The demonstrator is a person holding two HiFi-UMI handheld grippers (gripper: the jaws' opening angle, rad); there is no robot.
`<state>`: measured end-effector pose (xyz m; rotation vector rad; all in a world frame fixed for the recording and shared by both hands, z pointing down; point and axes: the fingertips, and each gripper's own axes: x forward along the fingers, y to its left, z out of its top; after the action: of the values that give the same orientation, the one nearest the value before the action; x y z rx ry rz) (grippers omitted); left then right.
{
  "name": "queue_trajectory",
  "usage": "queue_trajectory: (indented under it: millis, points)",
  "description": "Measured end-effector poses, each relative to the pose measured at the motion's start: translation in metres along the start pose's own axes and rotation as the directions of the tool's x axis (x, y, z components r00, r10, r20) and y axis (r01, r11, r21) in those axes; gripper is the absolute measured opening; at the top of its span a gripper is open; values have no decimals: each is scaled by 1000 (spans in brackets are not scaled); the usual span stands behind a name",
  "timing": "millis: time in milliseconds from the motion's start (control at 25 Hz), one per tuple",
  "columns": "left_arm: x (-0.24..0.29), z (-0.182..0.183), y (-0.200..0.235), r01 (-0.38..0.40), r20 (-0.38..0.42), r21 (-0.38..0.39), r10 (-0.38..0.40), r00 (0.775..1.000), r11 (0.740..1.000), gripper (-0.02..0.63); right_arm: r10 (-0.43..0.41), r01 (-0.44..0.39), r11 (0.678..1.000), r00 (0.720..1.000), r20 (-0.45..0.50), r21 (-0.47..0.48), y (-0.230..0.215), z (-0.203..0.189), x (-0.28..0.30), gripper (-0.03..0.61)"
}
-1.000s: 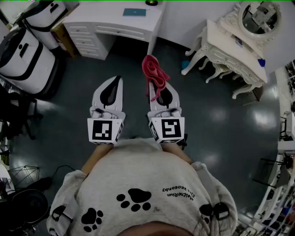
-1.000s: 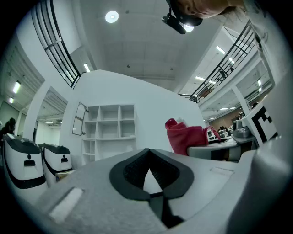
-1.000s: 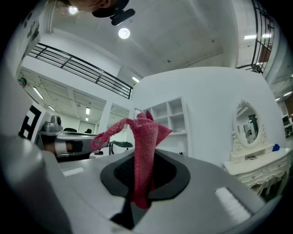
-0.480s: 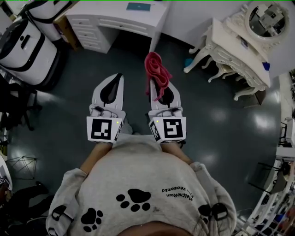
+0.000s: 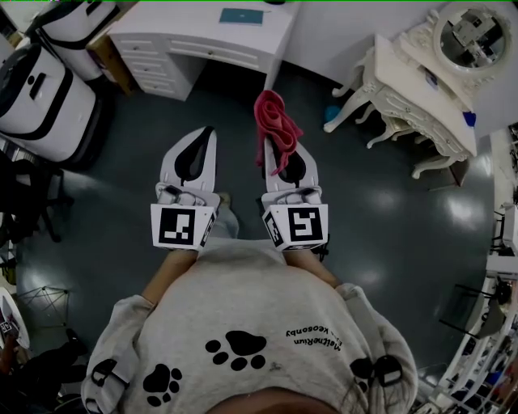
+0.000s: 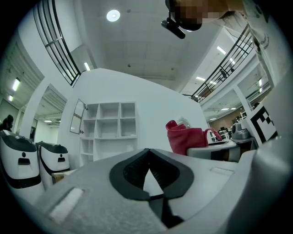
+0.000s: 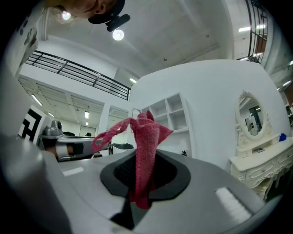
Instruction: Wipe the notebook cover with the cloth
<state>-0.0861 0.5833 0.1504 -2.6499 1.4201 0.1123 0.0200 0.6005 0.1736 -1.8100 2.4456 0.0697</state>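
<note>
Both barely shifted: right gripper [image 5: 282, 155] clamps the pink cloth [image 5: 272, 120], left gripper [image 5: 202, 139] closed, empty.

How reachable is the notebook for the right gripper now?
Probably not yet. The right gripper, shut on the cloth, hangs over floor; the notebook lies on the desk farther ahead. Nothing blocks the way; a step forward should do.
</note>
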Motion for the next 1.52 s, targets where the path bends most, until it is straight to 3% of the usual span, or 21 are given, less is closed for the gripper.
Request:
queue_trajectory:
  millis: [760, 1520]
  points:
    - [152, -40, 119, 137, -14, -40, -137, 990, 990, 2, -120, 120, 993, 992, -36, -13, -37, -27, 183, 47]
    - [194, -67, 140, 184, -25, -73, -186, 982, 980, 2, -160, 160, 987, 986, -50, -6, -50, -45, 225, 48]
